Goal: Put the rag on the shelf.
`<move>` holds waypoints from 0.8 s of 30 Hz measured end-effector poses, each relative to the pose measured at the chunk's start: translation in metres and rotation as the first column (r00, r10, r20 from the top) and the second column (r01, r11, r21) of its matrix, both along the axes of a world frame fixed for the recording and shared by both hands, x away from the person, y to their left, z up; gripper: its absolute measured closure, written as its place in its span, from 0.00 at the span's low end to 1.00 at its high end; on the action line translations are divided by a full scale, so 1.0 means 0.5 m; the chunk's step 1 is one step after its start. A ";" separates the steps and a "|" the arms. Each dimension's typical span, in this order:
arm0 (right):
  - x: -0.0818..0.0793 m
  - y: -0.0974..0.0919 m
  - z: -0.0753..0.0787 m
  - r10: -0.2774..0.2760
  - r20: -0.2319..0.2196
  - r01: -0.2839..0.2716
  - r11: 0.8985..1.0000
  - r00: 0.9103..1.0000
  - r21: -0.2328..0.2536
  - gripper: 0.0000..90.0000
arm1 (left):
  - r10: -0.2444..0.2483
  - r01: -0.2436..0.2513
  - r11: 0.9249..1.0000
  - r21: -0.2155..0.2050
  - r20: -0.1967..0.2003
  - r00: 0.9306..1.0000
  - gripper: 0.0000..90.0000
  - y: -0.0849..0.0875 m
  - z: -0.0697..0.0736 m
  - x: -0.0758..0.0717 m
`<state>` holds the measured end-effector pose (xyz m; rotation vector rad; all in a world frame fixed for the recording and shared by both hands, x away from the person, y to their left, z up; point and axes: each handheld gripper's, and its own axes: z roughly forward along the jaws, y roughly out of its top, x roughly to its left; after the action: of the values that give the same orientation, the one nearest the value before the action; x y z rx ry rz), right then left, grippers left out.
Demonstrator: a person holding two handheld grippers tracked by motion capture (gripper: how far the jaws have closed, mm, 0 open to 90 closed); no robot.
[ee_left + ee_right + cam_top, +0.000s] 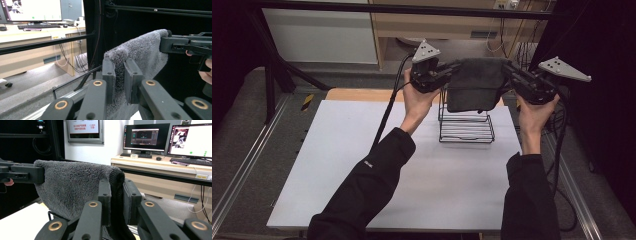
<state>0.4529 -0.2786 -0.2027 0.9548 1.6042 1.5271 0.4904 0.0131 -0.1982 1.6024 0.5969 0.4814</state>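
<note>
Upper centre of the high view: we hold one grey towel (475,82) folded and taut, left gripper (447,71) and right gripper (510,70) each clamped on a top corner, above the wire rack (465,127), likely for draping.

Pale wooden desk (160,163) along the white wall (112,145), carrying two lit black-framed monitors (146,137) and a black keyboard (136,155). Grey carpeted floor (242,125) surrounds the white-topped counter (362,165). Black metal frame bars (402,8) cross overhead. Room evenly lit; dark black curtain (150,22) behind.
</note>
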 end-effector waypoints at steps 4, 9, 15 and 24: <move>-0.008 -0.001 -0.003 0.007 0.001 -0.007 1.000 1.000 -0.010 0.88 | -0.015 0.015 1.000 0.010 -0.010 1.000 0.89 0.002 -0.003 -0.012; -0.017 -0.004 -0.011 0.018 0.000 -0.018 1.000 1.000 -0.021 0.88 | -0.027 0.027 1.000 0.015 -0.017 0.999 0.89 0.002 -0.012 -0.025; -0.023 -0.009 -0.022 0.030 -0.007 -0.030 0.999 1.000 -0.029 0.87 | -0.030 0.031 0.999 0.043 -0.021 0.999 0.89 -0.002 -0.020 -0.033; -0.031 -0.017 -0.040 0.046 -0.038 -0.048 0.998 0.998 -0.048 0.87 | -0.056 0.059 0.996 0.068 -0.053 0.997 0.88 -0.003 -0.040 -0.036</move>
<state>0.4374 -0.2872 -0.2225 0.9294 1.6933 1.5028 0.4722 0.0115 -0.2183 1.6973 0.5761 0.4236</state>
